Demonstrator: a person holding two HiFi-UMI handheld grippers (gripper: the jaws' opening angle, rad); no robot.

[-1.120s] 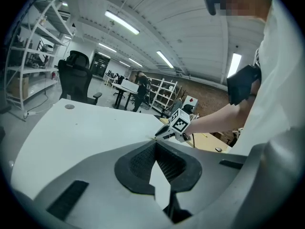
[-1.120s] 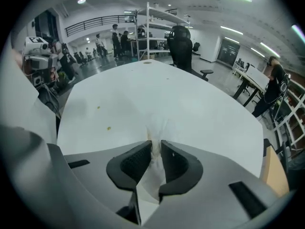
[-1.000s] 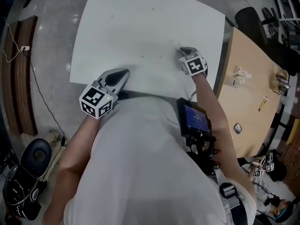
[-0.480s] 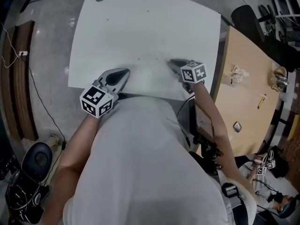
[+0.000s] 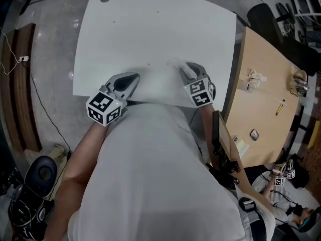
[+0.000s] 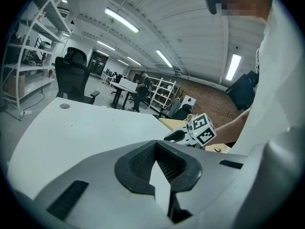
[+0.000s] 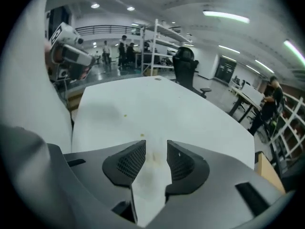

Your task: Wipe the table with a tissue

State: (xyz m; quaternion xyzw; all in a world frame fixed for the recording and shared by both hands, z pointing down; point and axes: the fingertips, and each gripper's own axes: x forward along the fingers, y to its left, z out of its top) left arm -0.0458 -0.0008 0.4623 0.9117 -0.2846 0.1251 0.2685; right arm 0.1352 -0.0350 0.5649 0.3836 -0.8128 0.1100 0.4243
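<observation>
Saw the left gripper [image 5: 133, 78] low over the near edge of the white table [image 5: 160, 19], jaws pressed together on nothing. Found the right gripper [image 5: 185, 68] further right along the same edge, tilted down at the tabletop. Caught its jaws just opening and standing wide apart, pads clear of the pale, yellow-stained tissue [image 7: 152, 175] lying between them on the table. Noted a wooden table [image 5: 261, 114] at far right
</observation>
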